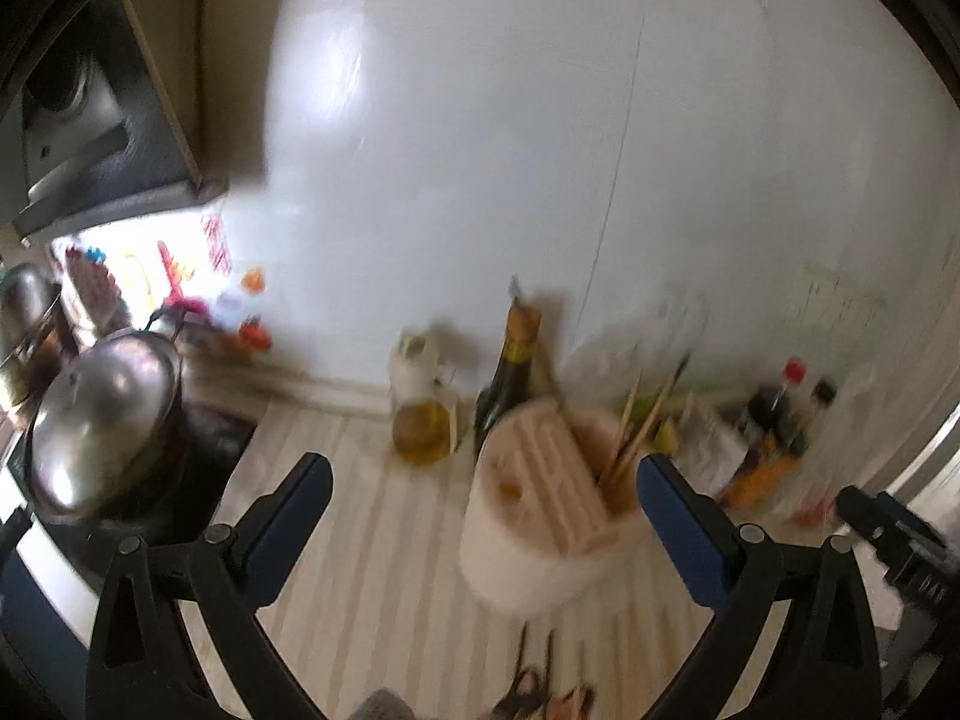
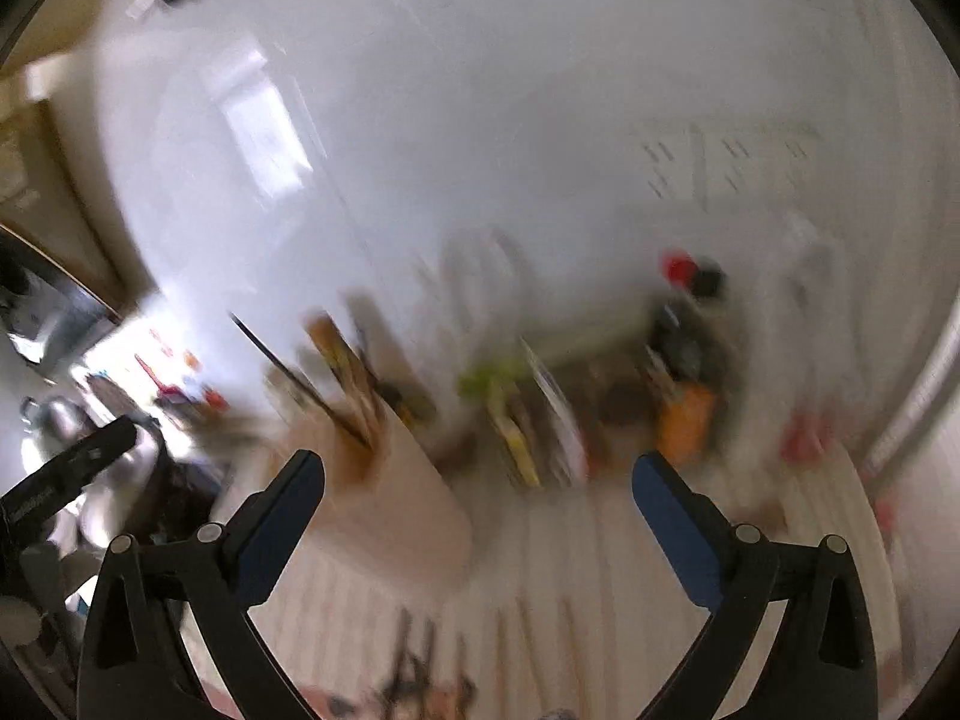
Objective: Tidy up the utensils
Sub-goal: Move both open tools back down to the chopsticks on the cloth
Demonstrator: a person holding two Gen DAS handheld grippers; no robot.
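Rounded cream utensil holder — ribbed lid

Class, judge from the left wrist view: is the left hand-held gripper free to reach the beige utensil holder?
Probably yes: the left hand-held gripper is open, the utensil holder sits just ahead between its fingers, nothing in between.

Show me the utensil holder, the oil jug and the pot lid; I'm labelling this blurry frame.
utensil holder (image 1: 540, 516): left wrist view, on its pale front wall.
oil jug (image 1: 420, 420): left wrist view, on its yellow lower body.
pot lid (image 1: 102, 414): left wrist view, on its shiny dome.
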